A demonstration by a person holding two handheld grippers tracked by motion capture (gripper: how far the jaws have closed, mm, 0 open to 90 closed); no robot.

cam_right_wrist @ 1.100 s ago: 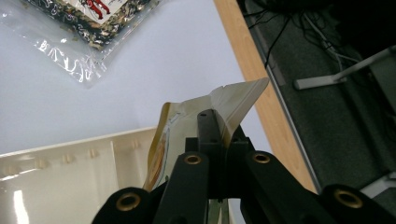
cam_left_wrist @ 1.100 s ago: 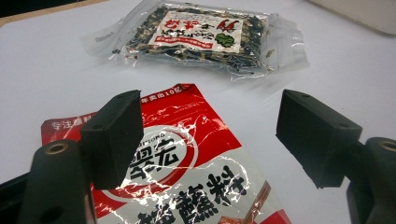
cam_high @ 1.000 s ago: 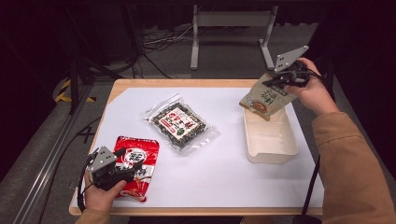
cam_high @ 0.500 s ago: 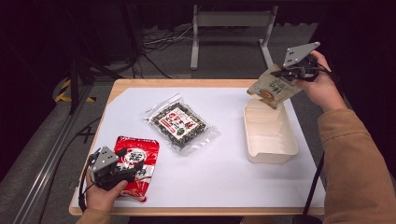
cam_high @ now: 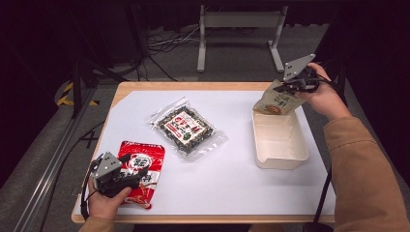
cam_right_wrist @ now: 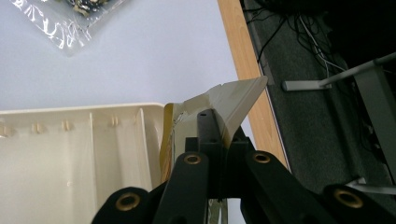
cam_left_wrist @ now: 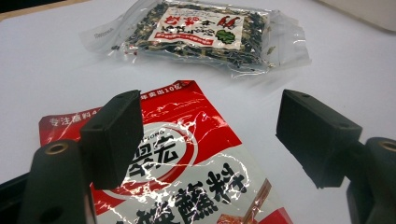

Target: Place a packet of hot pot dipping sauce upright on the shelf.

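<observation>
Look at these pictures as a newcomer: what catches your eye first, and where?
The red snack packet at the table's near left corner stands out, with the open left tool over it. At the far right, the right tool is shut on a tan pouch, held above the cream tray. A clear seaweed bag lies mid-table.

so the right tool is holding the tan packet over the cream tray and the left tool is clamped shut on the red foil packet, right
Not quite. The left tool is open: in the left gripper view its jaws stand wide apart above the red foil packet, not clamped on it. The rest holds: in the high view the right tool grips the tan packet over the cream plastic tray.
</observation>
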